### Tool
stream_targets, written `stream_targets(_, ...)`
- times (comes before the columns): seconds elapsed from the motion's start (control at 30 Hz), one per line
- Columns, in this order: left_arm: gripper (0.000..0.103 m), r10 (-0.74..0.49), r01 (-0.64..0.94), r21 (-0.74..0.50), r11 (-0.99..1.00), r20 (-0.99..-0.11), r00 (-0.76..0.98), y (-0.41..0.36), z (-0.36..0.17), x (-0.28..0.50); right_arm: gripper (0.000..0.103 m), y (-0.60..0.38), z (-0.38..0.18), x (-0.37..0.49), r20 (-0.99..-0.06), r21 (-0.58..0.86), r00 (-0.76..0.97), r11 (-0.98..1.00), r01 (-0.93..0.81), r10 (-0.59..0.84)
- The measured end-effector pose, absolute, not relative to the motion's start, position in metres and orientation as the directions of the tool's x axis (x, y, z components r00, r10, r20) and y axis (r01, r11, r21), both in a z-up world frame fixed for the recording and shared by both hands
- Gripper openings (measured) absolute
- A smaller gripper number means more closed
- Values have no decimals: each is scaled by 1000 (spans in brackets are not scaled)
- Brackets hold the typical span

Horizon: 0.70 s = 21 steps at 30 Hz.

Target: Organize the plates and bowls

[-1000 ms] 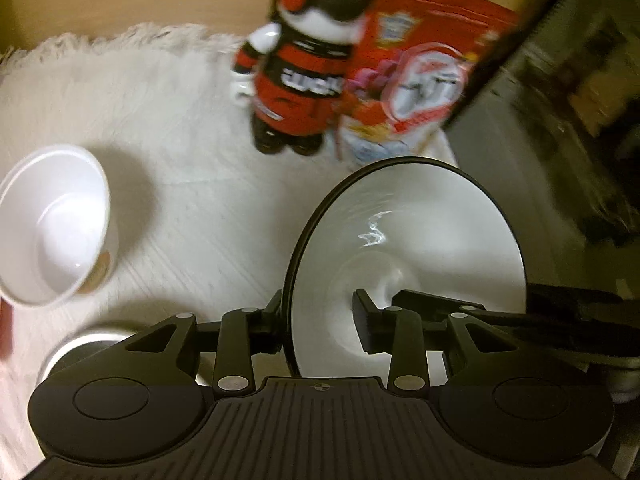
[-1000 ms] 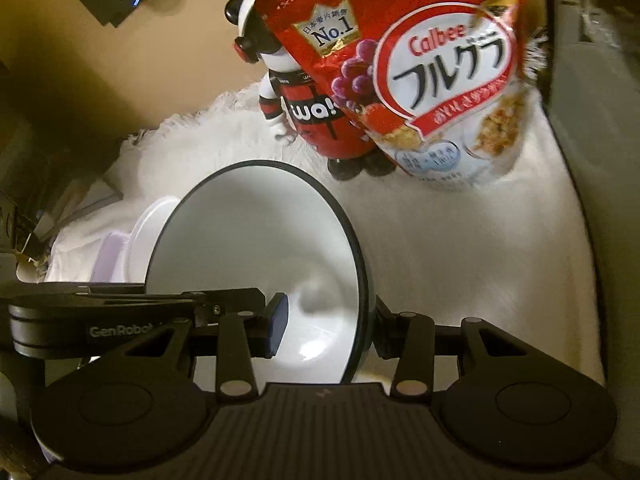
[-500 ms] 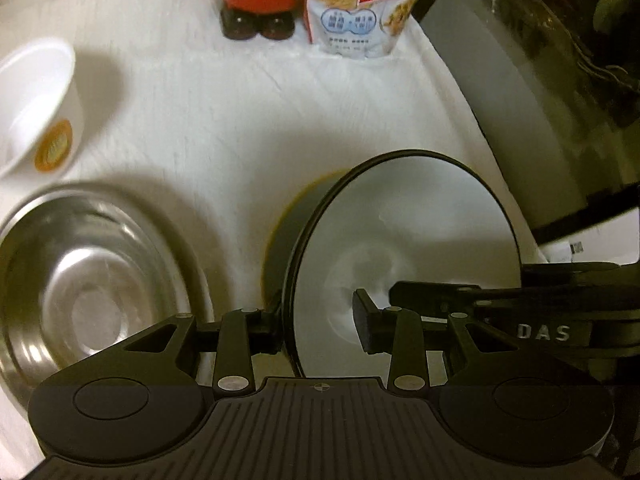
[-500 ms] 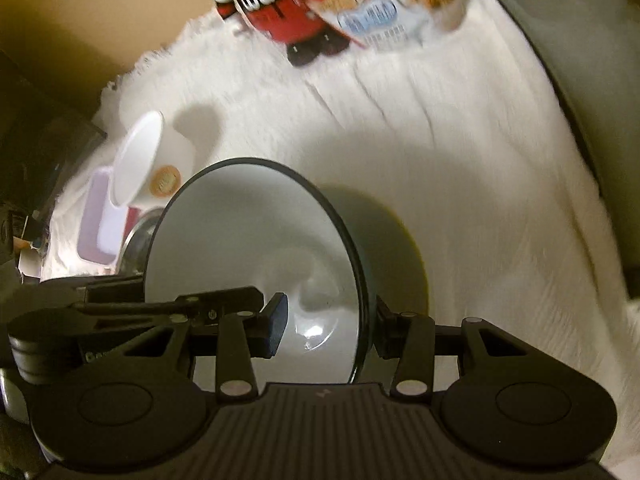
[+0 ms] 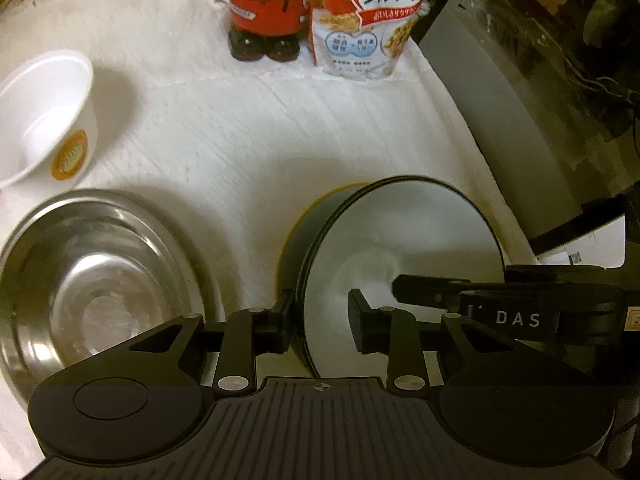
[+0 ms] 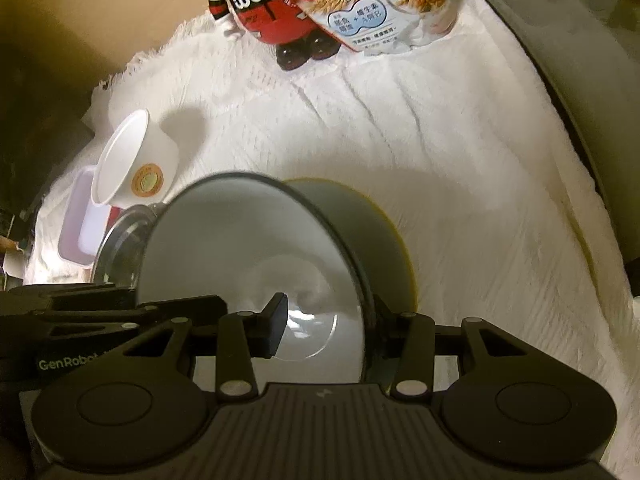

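White-glazed, dark-rimmed bowl (image 5: 400, 248) hangs on edge just right of the steel bowl (image 5: 92, 276), my left gripper (image 5: 320, 322) and right gripper (image 6: 326, 326) each pinching its rim, so next I judge I should level it and lower it onto the white cloth (image 5: 240, 128).

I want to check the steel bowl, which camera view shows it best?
The left wrist view: the steel bowl lies open, its inside visible. The right wrist view shows only a sliver of its rim behind the held white bowl.
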<state>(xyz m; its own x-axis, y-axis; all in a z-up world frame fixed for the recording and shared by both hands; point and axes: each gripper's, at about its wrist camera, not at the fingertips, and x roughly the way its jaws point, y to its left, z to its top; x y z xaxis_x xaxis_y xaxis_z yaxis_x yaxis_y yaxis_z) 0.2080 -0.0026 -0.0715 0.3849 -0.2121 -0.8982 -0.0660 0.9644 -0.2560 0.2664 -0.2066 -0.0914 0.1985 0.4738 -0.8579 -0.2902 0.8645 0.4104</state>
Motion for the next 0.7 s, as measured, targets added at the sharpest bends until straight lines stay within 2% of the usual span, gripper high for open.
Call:
stream_targets(0.07,31,-187,-67,-231,971,-898,397,-1,-68,207,44,-208,-89,267,-857,405,208,866,-293,471)
stream_targets(0.17,25,-175,-56,-219,974,-887,427,1,-58,205,44,-211,-85,268,-859,387,229,873,-296,458)
stream_targets(0.53,25,-112,-71,-157,985,-900,421,10,-58,201,44,-212,-73,262,-849,347,284,876,-336,445)
stream_targets(0.63,26,-138,-98,-196,976,-898,417,22,-59,203,47,-216,-55,258,-825,287,375,884,-369,424)
stream_targets(0.7,26,-192,-99,-250,963,-898,396,26,-64,206,54,-220,-48,258,-811,259,418,892,-370,409)
